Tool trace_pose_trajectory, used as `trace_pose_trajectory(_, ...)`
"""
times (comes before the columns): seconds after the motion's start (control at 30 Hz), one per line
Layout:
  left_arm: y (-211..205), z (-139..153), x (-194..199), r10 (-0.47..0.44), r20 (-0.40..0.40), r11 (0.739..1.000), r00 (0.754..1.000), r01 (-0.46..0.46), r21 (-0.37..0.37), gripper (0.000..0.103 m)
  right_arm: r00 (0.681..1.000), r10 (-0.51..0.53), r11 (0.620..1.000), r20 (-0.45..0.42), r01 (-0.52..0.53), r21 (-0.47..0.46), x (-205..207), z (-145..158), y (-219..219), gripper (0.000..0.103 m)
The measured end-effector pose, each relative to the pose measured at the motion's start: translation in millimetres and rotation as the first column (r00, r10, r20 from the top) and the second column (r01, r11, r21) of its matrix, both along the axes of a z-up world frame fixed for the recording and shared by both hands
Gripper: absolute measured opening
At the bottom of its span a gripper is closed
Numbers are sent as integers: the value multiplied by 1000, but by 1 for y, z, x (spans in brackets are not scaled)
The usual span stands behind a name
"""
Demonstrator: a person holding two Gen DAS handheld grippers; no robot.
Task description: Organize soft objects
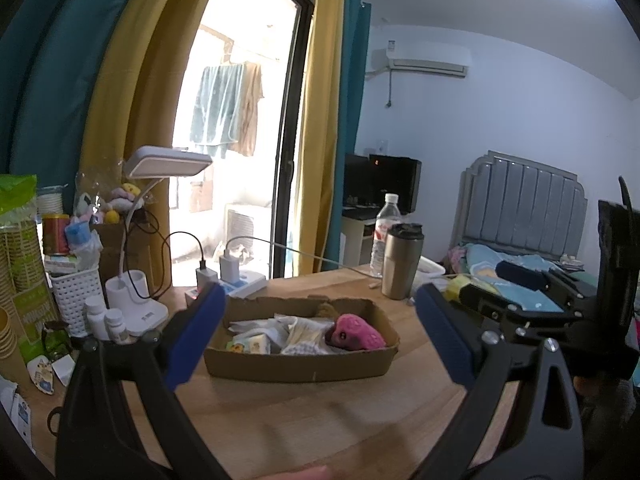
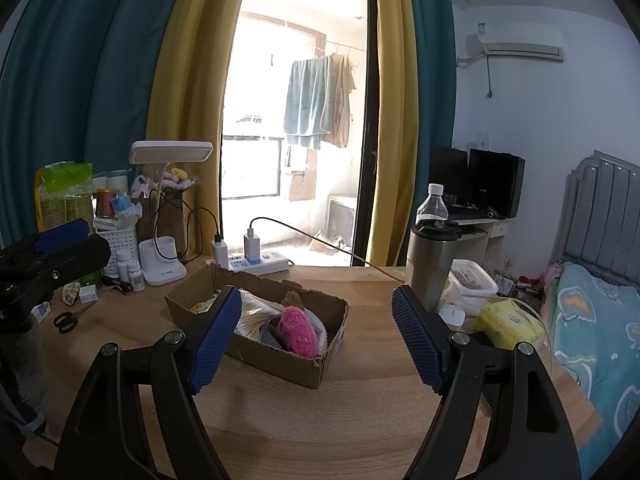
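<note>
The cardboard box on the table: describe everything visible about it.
The cardboard box is a shallow, open-topped tray of plain brown corrugated board with low walls and ragged, torn rims. It lies flat on the wooden table, ahead of both open grippers, neither touching it. Inside lie a pink plush item against the right end, a brownish soft lump at the back wall, and pale packets and fabric pieces filling the rest. A power strip sits behind it and a steel tumbler to its right, both apart.
</note>
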State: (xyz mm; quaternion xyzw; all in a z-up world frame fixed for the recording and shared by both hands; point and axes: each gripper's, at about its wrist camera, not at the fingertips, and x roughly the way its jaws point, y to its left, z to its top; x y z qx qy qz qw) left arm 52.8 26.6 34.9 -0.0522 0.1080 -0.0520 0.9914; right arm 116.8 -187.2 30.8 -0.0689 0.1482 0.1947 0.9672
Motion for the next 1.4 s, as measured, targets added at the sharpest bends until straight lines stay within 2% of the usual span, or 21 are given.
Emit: trace_pose_trajectory(1.4, -7, -3, -1, -18, -8, 1000, 1000, 18, -5, 97, 1000, -2, 1000, -8, 2, 3, -2, -4, 0, 81)
